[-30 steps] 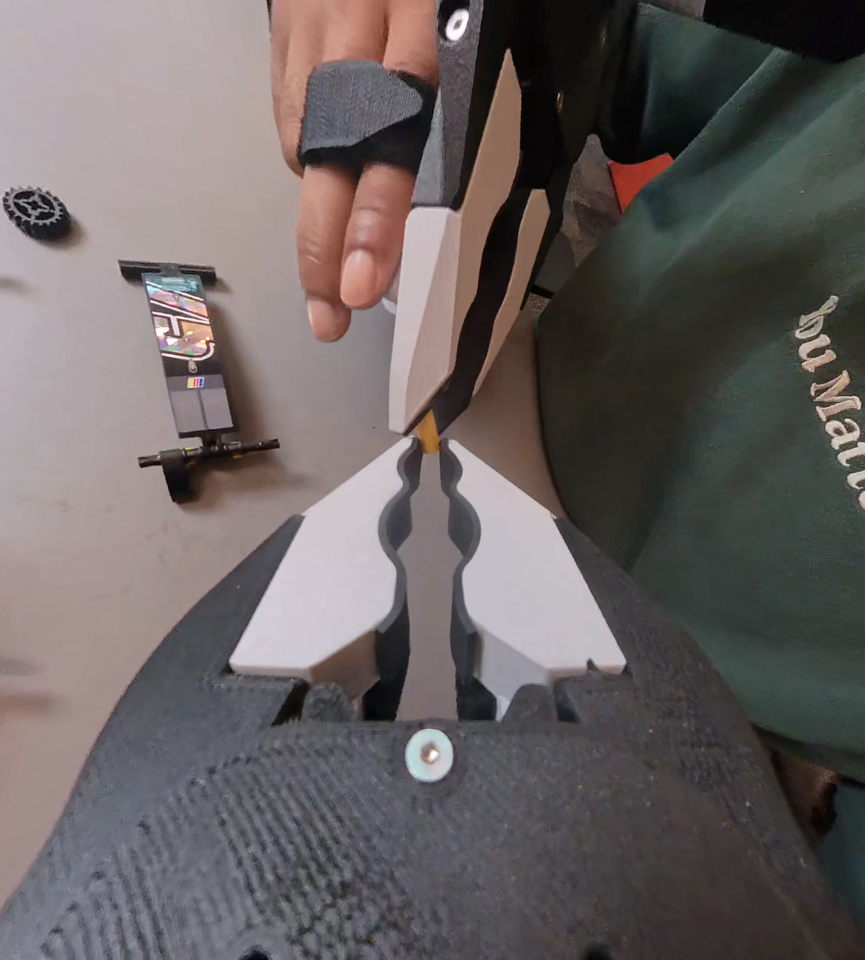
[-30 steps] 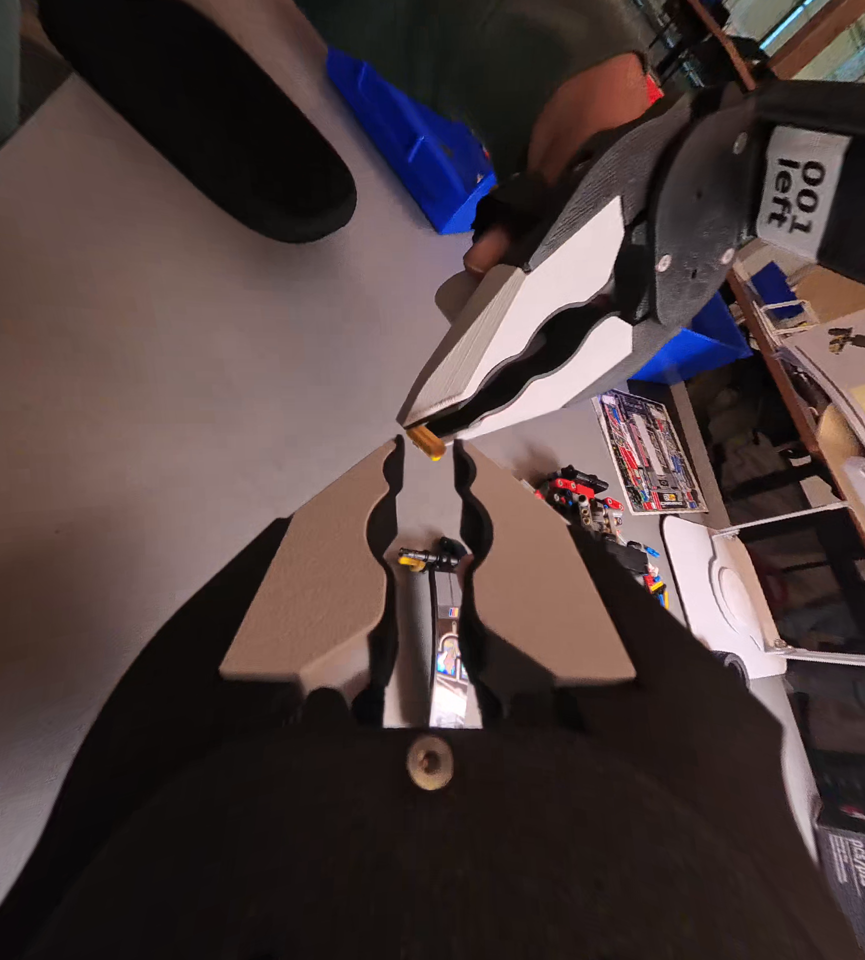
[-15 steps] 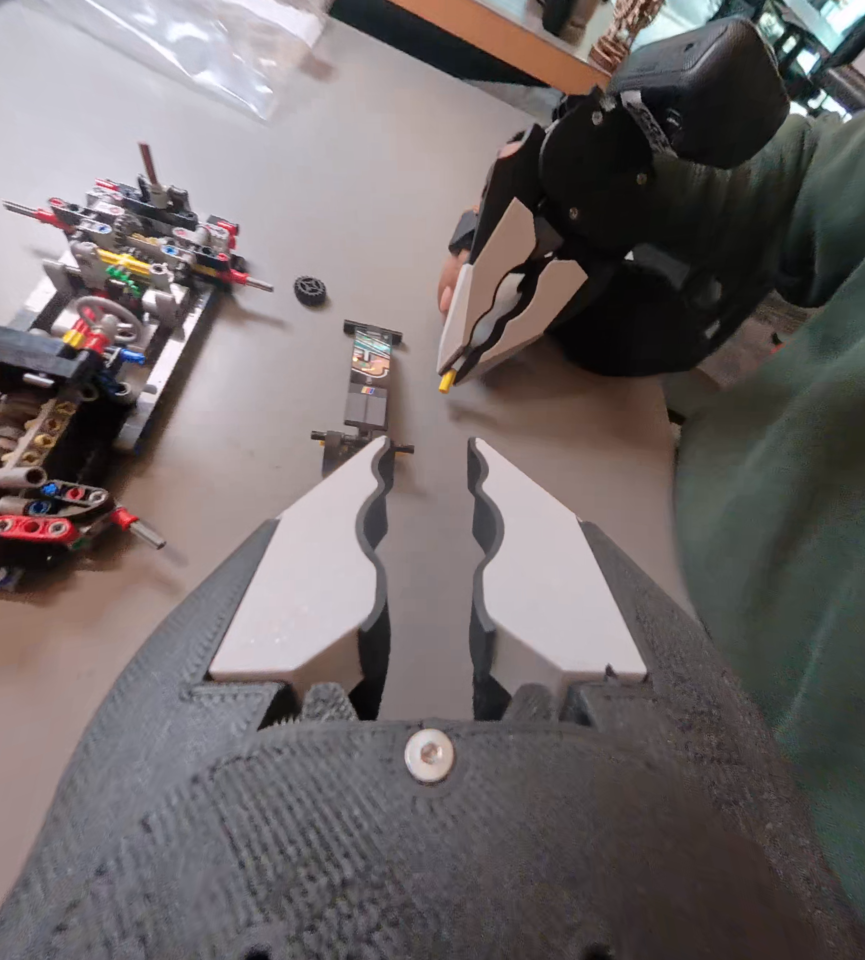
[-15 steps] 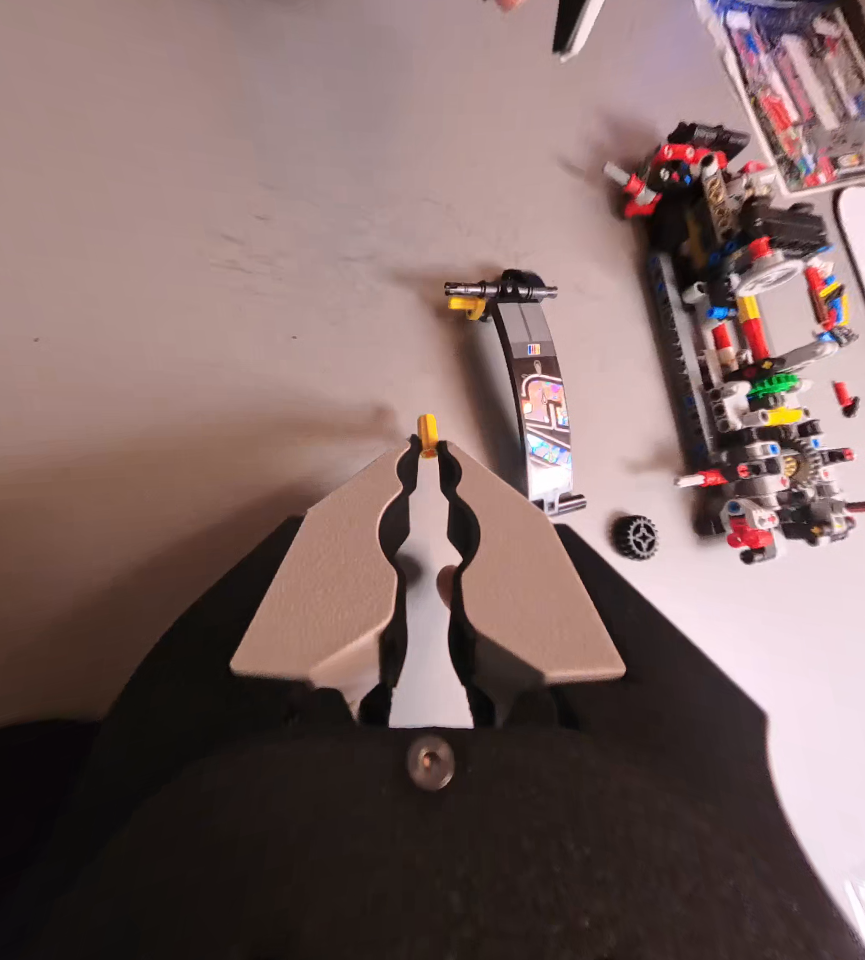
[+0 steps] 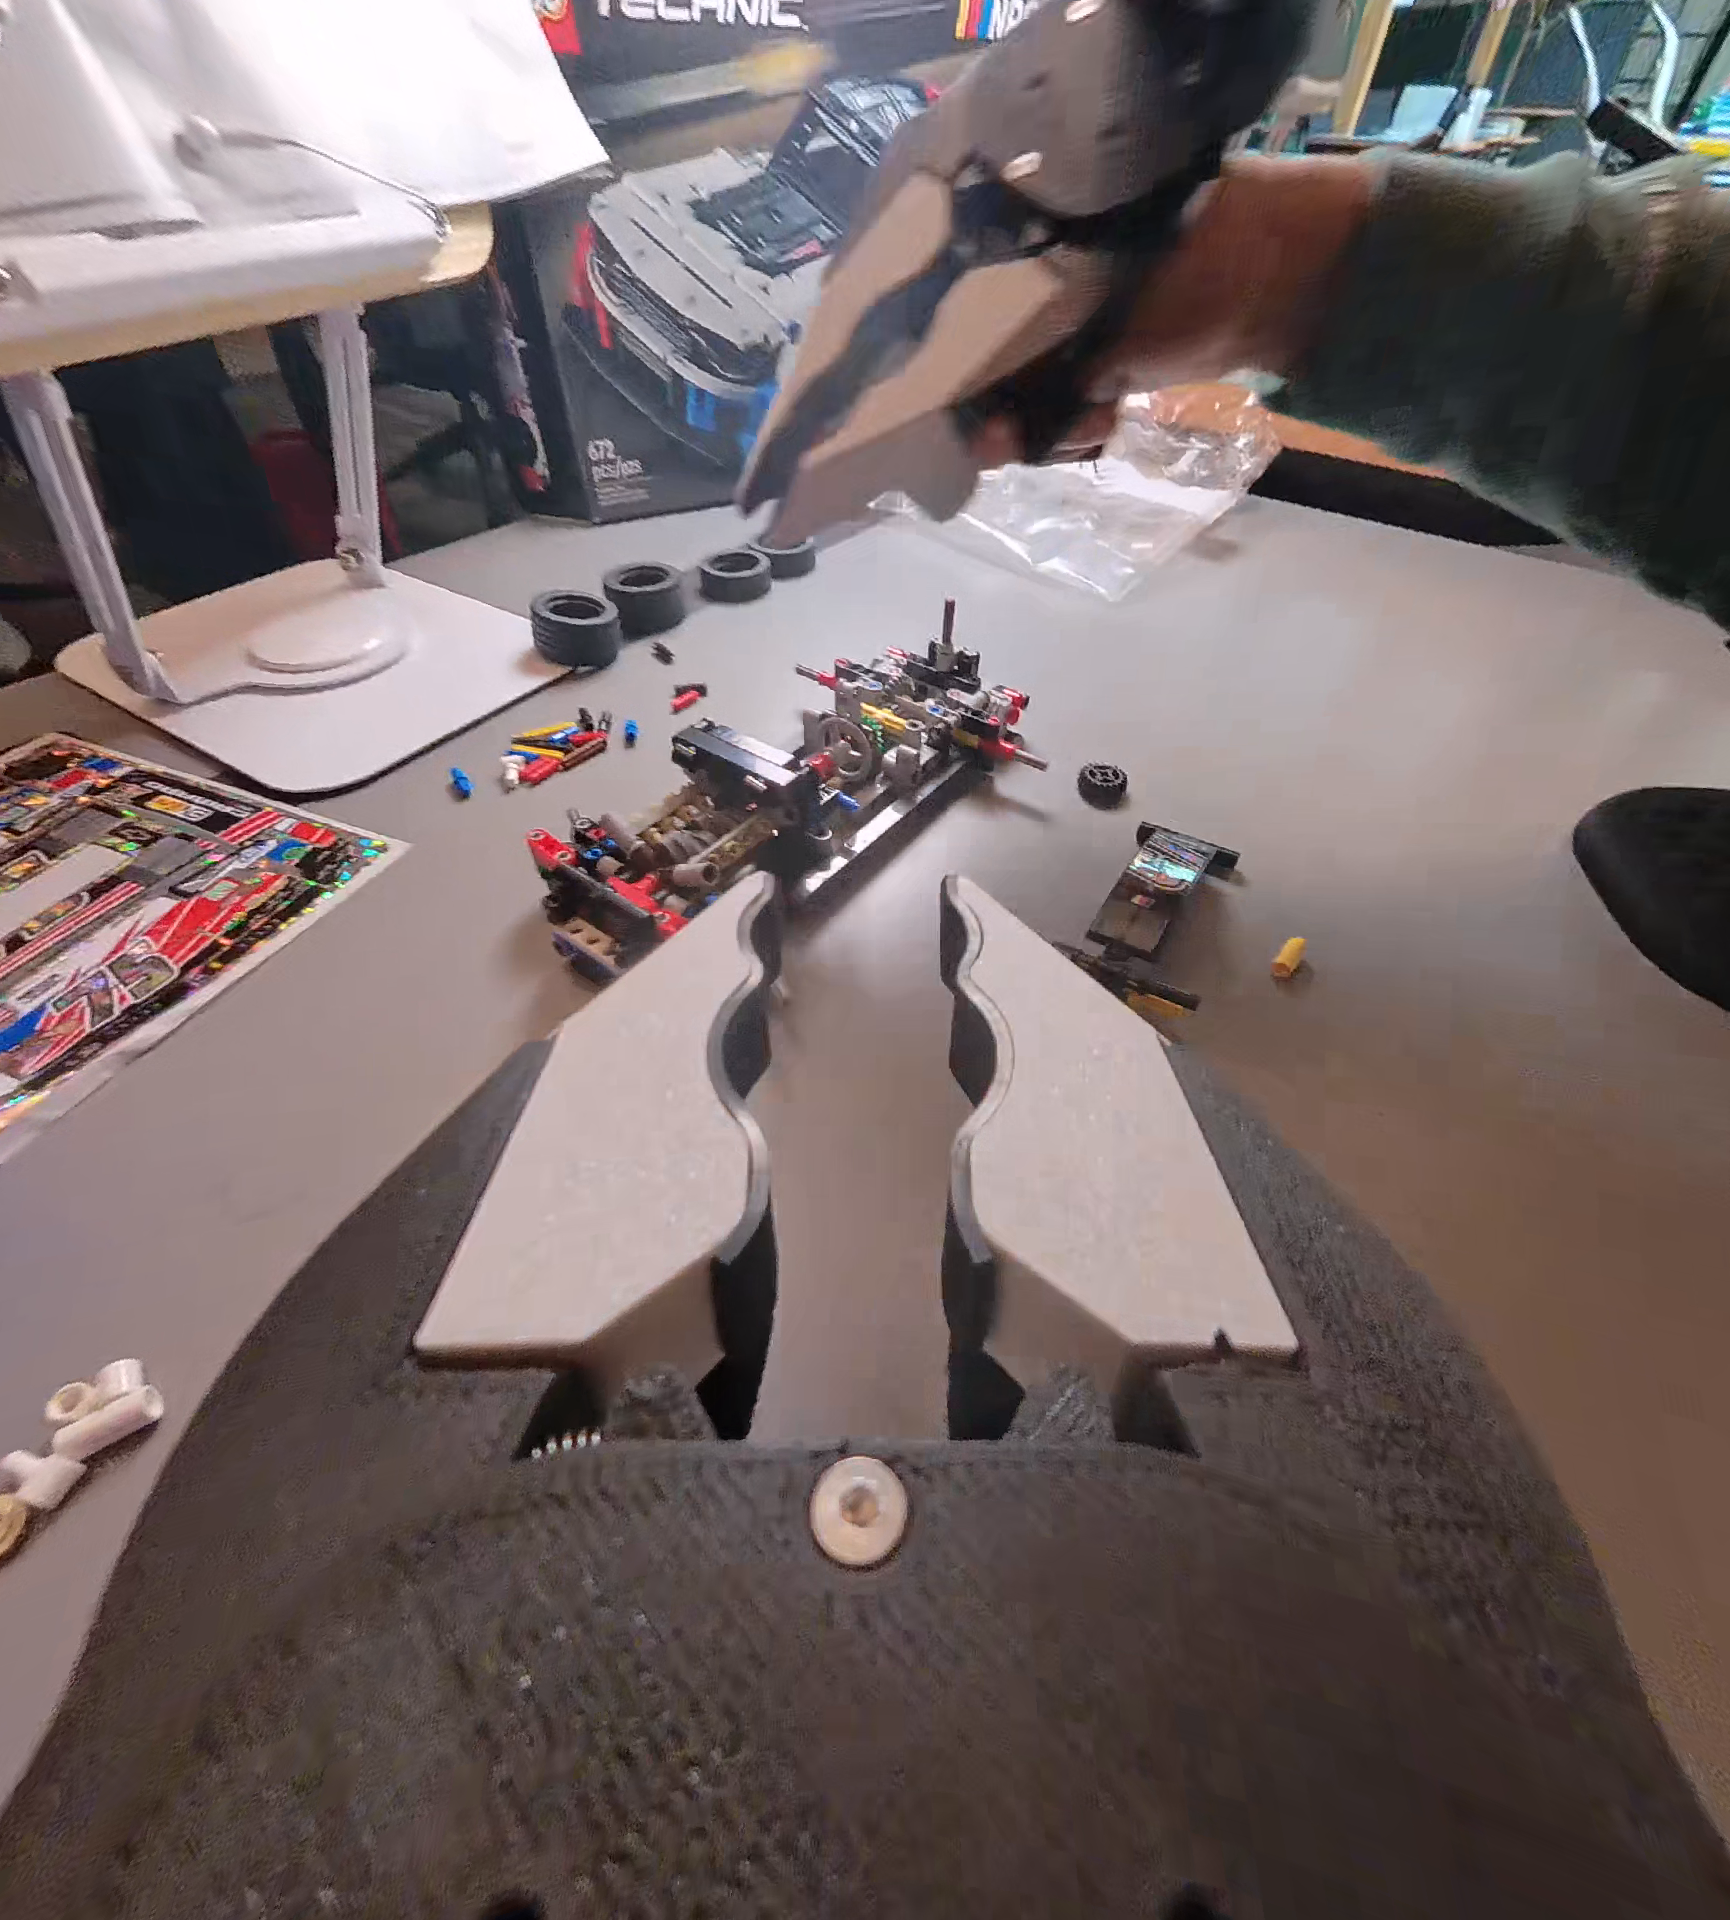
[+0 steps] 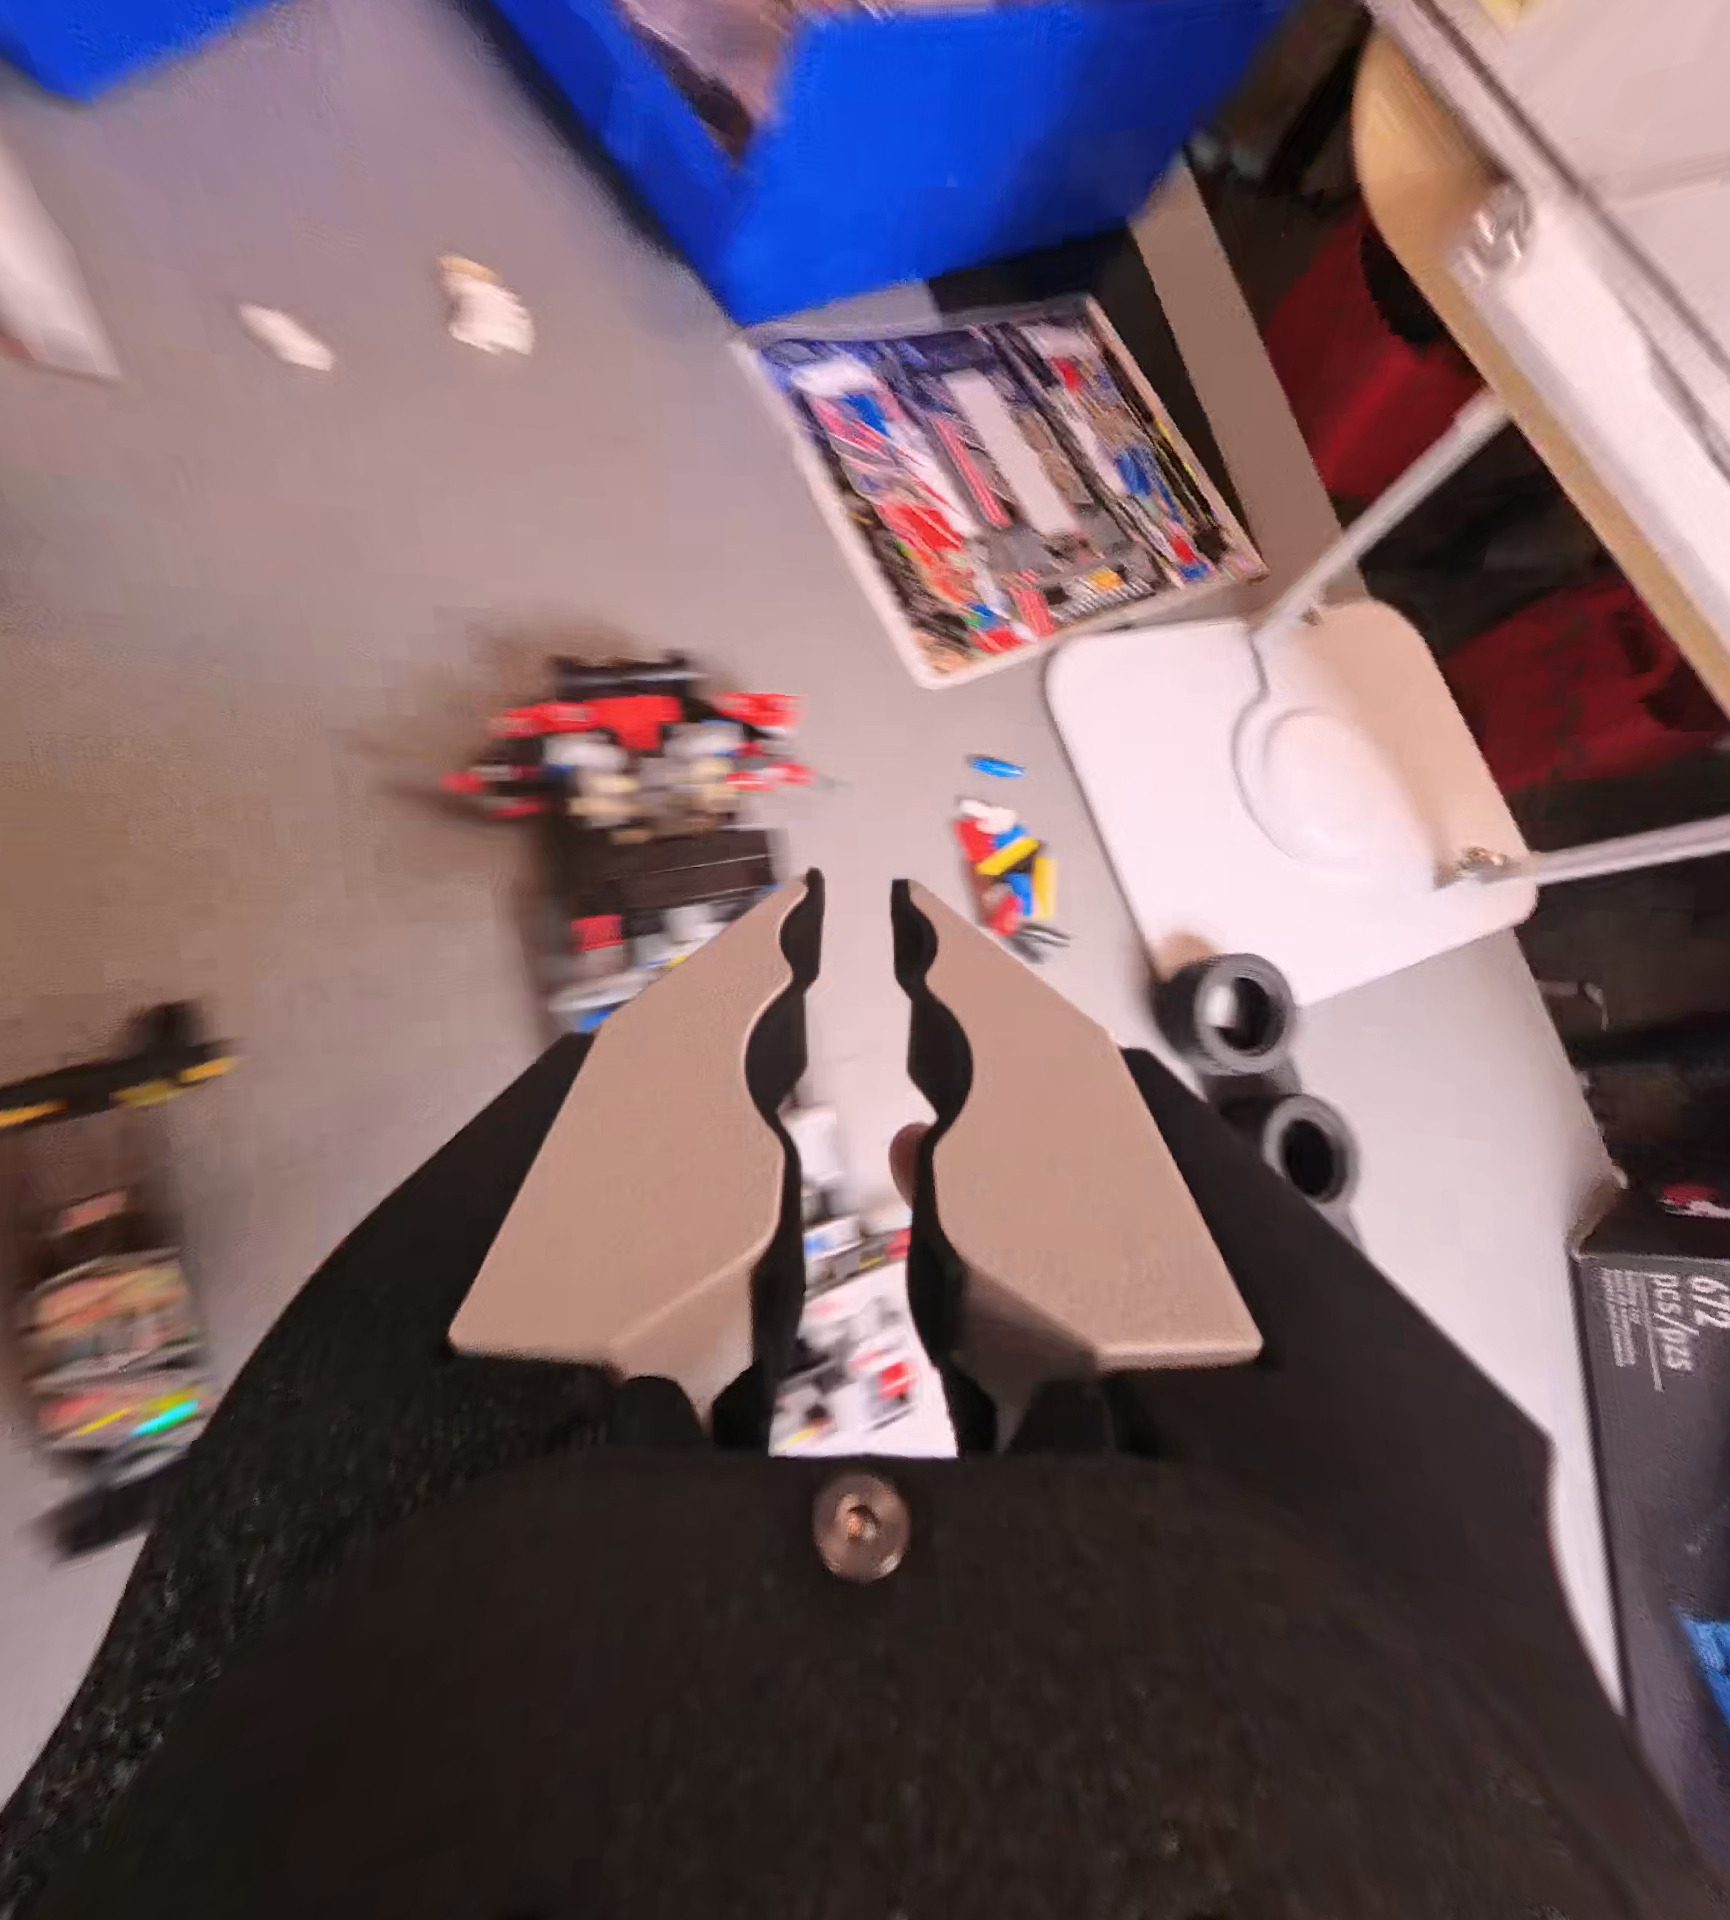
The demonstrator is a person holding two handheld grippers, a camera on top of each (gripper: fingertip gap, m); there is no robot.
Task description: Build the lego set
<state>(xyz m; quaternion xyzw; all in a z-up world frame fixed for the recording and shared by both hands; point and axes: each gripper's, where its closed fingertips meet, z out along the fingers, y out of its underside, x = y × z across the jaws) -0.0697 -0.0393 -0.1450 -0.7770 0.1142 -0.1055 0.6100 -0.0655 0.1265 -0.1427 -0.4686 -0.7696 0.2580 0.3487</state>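
My left gripper (image 5: pixel 856 894) is open and empty, low over the table in front of the part-built Lego chassis (image 5: pixel 788 790). A black panel with a shiny sticker (image 5: pixel 1162 883) lies to the right of the chassis. A small yellow pin (image 5: pixel 1288 956) lies loose beside the panel. My right gripper (image 6: pixel 854 894) is slightly open and empty. It is up in the air over the chassis (image 6: pixel 643 810), with the panel (image 6: pixel 102 1247) at lower left in that blurred view. In the left wrist view the right gripper (image 5: pixel 788 488) hangs blurred above the black tyres (image 5: pixel 674 597).
A sticker sheet (image 5: pixel 82 935) lies at the left and a white lamp base (image 5: pixel 321 665) stands behind it. Small loose pieces (image 5: pixel 549 743) lie by the chassis, white pieces (image 5: pixel 82 1434) at near left. The set's box (image 5: pixel 695 312), a plastic bag (image 5: pixel 1100 499) and a blue bin (image 6: pixel 892 135) stand around. My hands' fingertips stand some 15 centimeters from each other.
The right gripper took the yellow pin from the left one, let it go on the table by the panel, then rose and swung towards the tyres. The left gripper opened wider and turned away.
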